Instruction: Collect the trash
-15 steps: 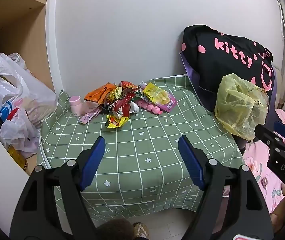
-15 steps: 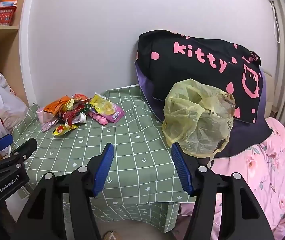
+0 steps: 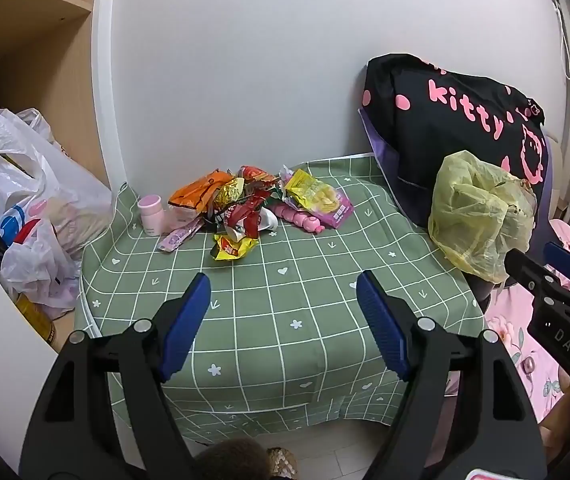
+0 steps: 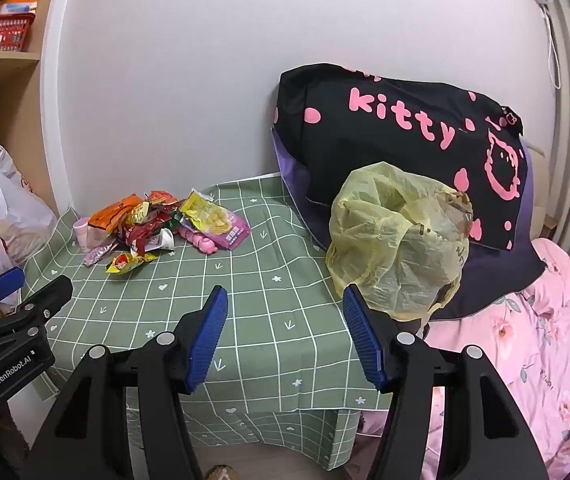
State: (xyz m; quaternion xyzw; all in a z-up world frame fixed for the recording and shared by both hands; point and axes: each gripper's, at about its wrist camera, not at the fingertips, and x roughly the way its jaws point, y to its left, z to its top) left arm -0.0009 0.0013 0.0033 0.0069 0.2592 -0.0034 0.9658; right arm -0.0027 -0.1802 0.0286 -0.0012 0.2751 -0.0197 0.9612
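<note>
A heap of snack wrappers (image 3: 241, 210) lies at the far side of a small table with a green checked cloth (image 3: 285, 304); it also shows in the right wrist view (image 4: 145, 226). A yellow plastic bag (image 3: 481, 216) sits open at the table's right edge, against a black pillow; it fills the middle of the right wrist view (image 4: 399, 240). My left gripper (image 3: 283, 320) is open and empty over the near part of the table. My right gripper (image 4: 285, 332) is open and empty, just in front of the yellow bag.
A pink jar (image 3: 151, 214) stands left of the wrappers. White plastic bags (image 3: 25, 200) and a wooden shelf (image 3: 29, 40) are at the left. A black "kitty" pillow (image 4: 397, 140) and pink bedding (image 4: 525, 340) lie at the right.
Both views have shifted very slightly; the grippers stay open and nothing on the table has moved.
</note>
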